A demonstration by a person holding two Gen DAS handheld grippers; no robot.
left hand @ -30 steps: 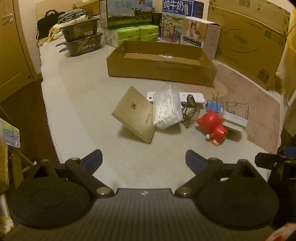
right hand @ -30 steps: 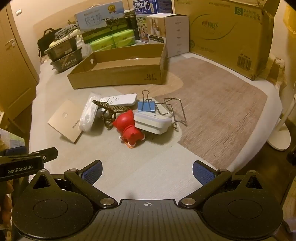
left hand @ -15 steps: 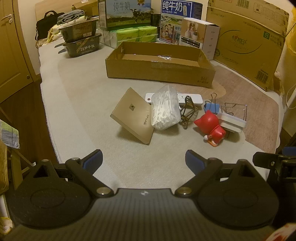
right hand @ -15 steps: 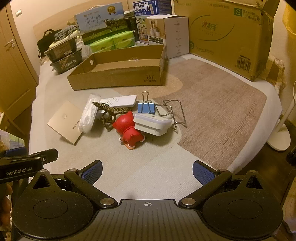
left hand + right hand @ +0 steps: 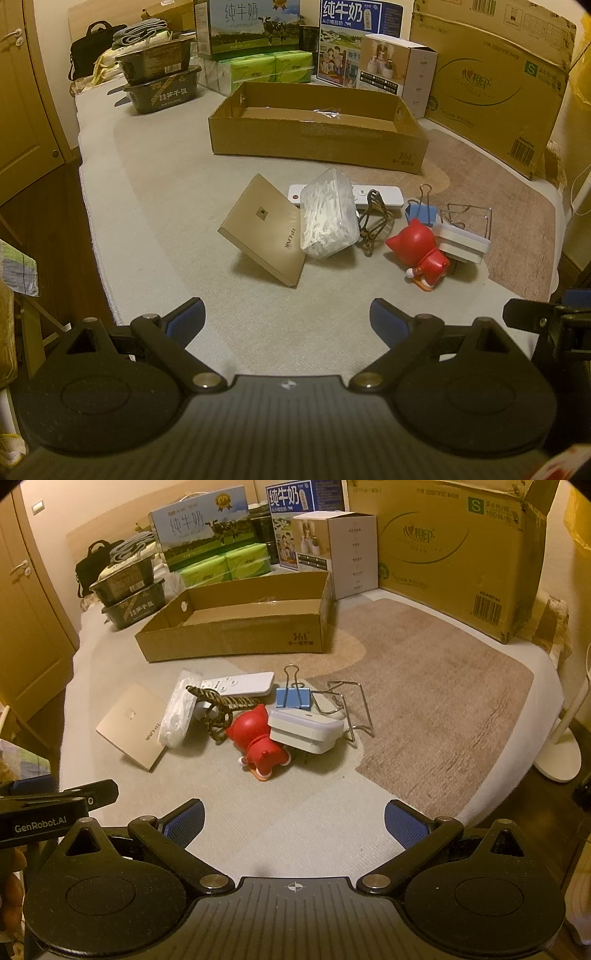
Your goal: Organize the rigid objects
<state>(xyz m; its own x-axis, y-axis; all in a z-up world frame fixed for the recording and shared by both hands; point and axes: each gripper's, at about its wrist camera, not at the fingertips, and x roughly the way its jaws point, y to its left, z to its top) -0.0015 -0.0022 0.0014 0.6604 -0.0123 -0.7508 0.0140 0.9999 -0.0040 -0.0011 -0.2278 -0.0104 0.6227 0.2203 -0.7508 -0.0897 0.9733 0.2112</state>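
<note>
Left gripper (image 5: 287, 314) and right gripper (image 5: 293, 814) both hover above the near edge of the surface (image 5: 166, 192), each with its jaws spread wide and nothing between them. From the right wrist view, the left gripper's side shows at 9 o'clock.

Loose objects lie clustered at the centre of the surface, at 12 o'clock of both grippers. A flat tan box (image 5: 263, 229) lies at the 9 o'clock end of the cluster. A clear tub of cotton swabs (image 5: 328, 214) rests partly on its edge and overlaps a white remote control (image 5: 380, 194). A dark patterned hair claw (image 5: 373, 225) lies just beside the tub, at its 3 o'clock. A red cat figurine (image 5: 419, 245) lies tipped over, touching a white rectangular case (image 5: 461, 243). A blue binder clip (image 5: 293, 697) stands beyond the case, and a bent wire holder (image 5: 349, 705) lies at the 3 o'clock end.

An open, shallow cardboard box (image 5: 317, 142) stands farther back, at 12 o'clock of the cluster and apart from it. Milk cartons (image 5: 251, 26), green tissue packs (image 5: 266, 70), black food trays (image 5: 159, 81) and a large cardboard carton (image 5: 491, 85) line the far edge.
</note>
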